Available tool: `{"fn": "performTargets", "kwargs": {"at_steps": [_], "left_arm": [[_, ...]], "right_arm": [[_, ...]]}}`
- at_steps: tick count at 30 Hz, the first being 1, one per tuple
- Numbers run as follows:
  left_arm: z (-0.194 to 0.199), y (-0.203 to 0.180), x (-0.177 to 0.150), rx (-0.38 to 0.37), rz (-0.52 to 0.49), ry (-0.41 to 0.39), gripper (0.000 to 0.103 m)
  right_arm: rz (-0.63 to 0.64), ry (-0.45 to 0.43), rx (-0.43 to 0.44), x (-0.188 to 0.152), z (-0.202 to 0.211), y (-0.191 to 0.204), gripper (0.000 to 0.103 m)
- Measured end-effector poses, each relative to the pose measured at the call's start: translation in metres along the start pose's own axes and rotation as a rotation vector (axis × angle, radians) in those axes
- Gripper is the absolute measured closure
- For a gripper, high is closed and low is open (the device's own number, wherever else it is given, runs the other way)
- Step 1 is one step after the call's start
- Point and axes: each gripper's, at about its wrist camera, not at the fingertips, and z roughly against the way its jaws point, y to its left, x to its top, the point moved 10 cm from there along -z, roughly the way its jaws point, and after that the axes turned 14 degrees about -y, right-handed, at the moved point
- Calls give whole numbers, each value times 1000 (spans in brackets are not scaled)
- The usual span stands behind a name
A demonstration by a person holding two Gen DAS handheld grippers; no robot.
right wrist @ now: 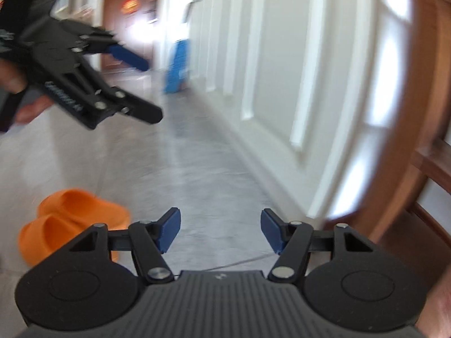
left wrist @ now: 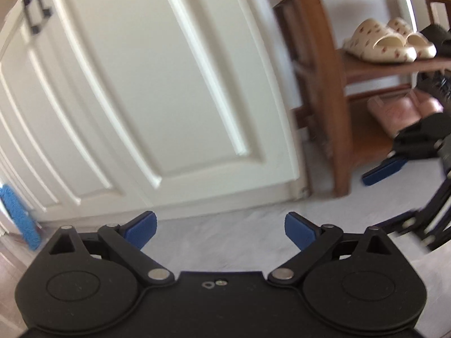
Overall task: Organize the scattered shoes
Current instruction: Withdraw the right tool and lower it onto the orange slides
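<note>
A pair of orange slides [right wrist: 70,225] lies on the grey floor, low left in the right wrist view, just left of my open, empty right gripper [right wrist: 220,232]. My left gripper [left wrist: 220,229] is open and empty, facing a white cabinet door. A wooden shoe rack [left wrist: 335,90] stands right of that door. It holds cream patterned slides [left wrist: 386,42] on a shelf and pink slippers [left wrist: 400,112] on the bottom shelf. The right gripper also shows at the right edge of the left wrist view [left wrist: 386,169], in front of the rack. The left gripper appears upper left in the right wrist view [right wrist: 129,56].
White panelled cabinet doors [left wrist: 141,84] run along the wall. Dark shoes [left wrist: 437,39] sit at the rack's right edge. A blue object [right wrist: 177,67] leans against the cabinets further down the hallway. The floor is pale grey [right wrist: 197,155].
</note>
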Motion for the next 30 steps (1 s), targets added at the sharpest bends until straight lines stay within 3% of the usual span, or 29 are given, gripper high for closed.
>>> {"fn": "performTargets", "kwargs": {"at_steps": [1,3,7,10,12,15,19,24,30], "left_arm": [[-3,7,-8,-15,18,5,5],[-10,18,-26,-71,52,10,6],[-16,25,-51,-189,53,7,7],[-17,38,-83,-286,82,51,8],[-15,46,-98,-302,96,69,8],[-16,64,-117,-324,110,83,8],[-25,82,-132,-341,144,76,8],[-27,82,-140,-383,175,78,8],[-23,77,-179,-381,49,133,8]], "right_arm": [[3,16,30,1,-5,8,54],[1,62,77,2,-16,25,65],[-150,226,139,-5,-42,69,64],[-334,358,108,-8,-65,98,63],[-498,439,68,-11,-83,116,63],[-825,532,-63,-26,-117,145,62],[-1097,569,-234,-49,-149,175,56],[-1257,616,-430,-79,-174,204,55],[-1297,662,-545,-95,-192,216,53]]}}
